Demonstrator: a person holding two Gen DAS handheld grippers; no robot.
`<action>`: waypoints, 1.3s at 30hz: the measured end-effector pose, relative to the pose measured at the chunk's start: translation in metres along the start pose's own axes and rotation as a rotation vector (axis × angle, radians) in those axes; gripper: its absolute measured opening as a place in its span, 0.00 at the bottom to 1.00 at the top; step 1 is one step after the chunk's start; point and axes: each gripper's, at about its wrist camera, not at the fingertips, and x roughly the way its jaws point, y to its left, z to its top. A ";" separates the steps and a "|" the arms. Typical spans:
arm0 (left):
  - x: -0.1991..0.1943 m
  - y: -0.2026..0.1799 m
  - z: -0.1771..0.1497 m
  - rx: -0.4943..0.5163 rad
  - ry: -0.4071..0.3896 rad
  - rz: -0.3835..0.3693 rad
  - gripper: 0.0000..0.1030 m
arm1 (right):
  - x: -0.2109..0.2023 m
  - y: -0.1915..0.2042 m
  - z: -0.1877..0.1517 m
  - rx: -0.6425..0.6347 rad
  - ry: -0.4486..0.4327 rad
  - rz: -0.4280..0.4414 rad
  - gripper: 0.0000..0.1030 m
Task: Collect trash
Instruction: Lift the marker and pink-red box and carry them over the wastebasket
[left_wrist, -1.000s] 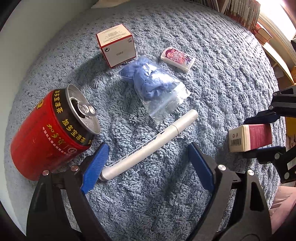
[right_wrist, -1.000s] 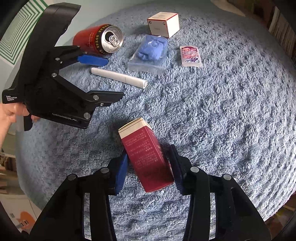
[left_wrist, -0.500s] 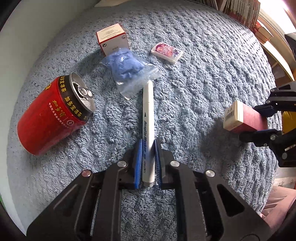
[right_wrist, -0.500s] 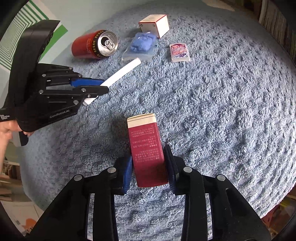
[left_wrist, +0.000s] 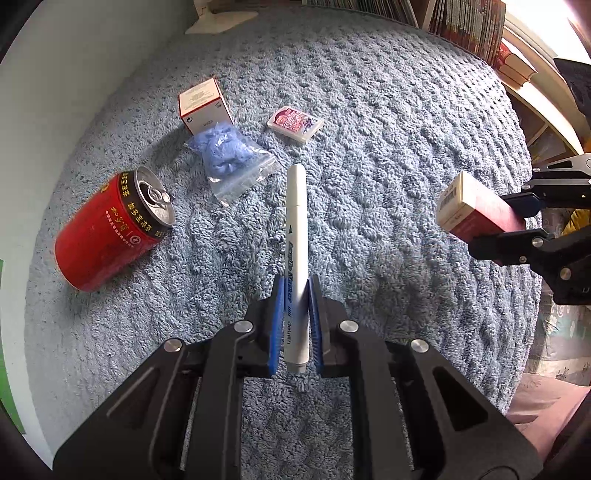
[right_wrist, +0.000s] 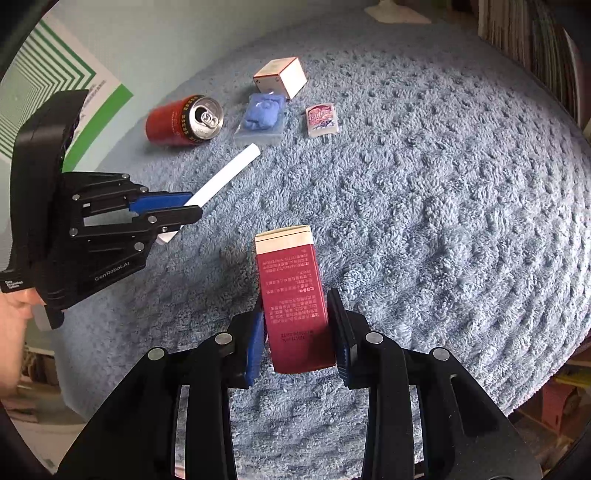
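Observation:
My left gripper (left_wrist: 296, 291) is shut on a white marker pen (left_wrist: 296, 236), which sticks out forward above the blue rug; the right wrist view shows that gripper (right_wrist: 184, 208) at the left with the pen (right_wrist: 225, 177). A dark red box with a cream end (right_wrist: 291, 295) is clamped between the pads of my right gripper (right_wrist: 295, 306), lifted off the rug; from the left wrist it appears at the right edge as the box (left_wrist: 476, 212). On the rug lie a red drink can (left_wrist: 110, 229), a clear bag of blue material (left_wrist: 229, 158), a small red-and-white carton (left_wrist: 203, 105) and a pink packet (left_wrist: 295, 123).
The fluffy blue rug (left_wrist: 388, 155) covers the surface. A pale wall (left_wrist: 55, 92) runs along the left, with a green-striped poster (right_wrist: 44, 88). Bookshelves (left_wrist: 469, 22) stand at the far right. A person's hand (right_wrist: 14, 332) holds the left gripper.
My left gripper closed on the marker pen and lifted it off the rug. The right gripper tightened on the red box and raised it. Both pulled back from the can and the bag.

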 end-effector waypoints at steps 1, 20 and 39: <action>-0.007 0.001 -0.002 0.003 -0.006 0.003 0.11 | -0.007 -0.004 -0.002 0.007 -0.011 0.002 0.32; -0.048 -0.121 0.031 0.151 -0.076 -0.009 0.11 | -0.140 -0.084 -0.085 0.197 -0.182 -0.015 0.32; -0.038 -0.340 0.051 0.526 -0.052 -0.152 0.11 | -0.197 -0.203 -0.263 0.630 -0.262 -0.132 0.32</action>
